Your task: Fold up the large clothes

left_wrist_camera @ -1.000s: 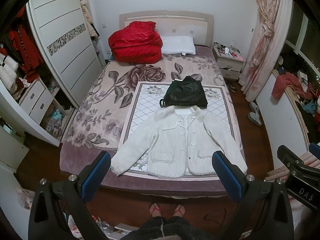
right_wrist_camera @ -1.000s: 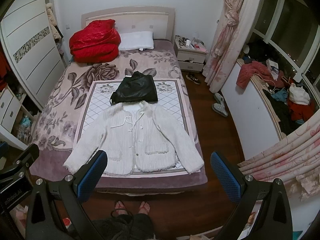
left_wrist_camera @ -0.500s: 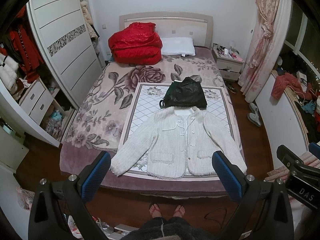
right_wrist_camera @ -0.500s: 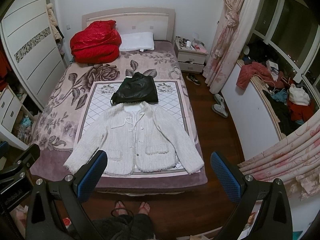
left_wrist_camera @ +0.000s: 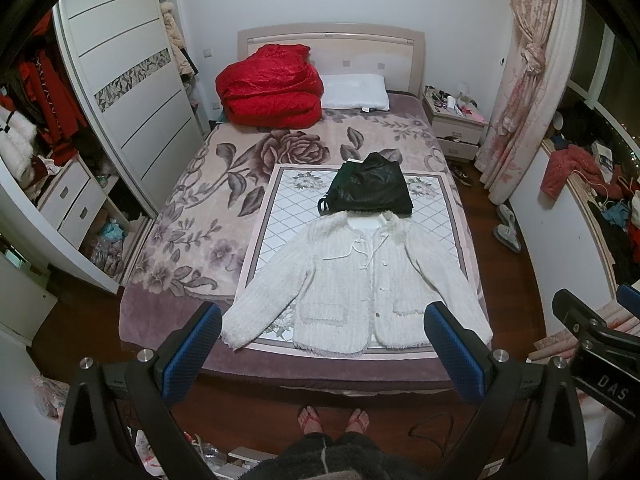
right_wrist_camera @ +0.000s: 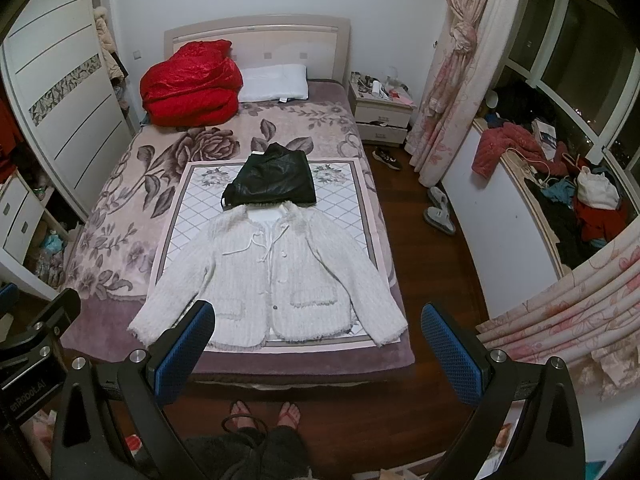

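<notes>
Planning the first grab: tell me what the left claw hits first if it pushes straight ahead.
Probably the fuzzy white button-front jacket spread on the bed; the open left claw points at its hem, though depth is unclear.

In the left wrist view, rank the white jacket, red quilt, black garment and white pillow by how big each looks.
1. white jacket, nearest, so its lead is partly perspective
2. red quilt
3. black garment
4. white pillow, farthest, so it may be understated

Home bedroom: bed (left_wrist_camera: pixel 180 216) with pillow (left_wrist_camera: pixel 355 92), wardrobe (left_wrist_camera: pixel 132 92), nightstand (right_wrist_camera: pixel 382 114), curtains (right_wrist_camera: pixel 460 60).
</notes>
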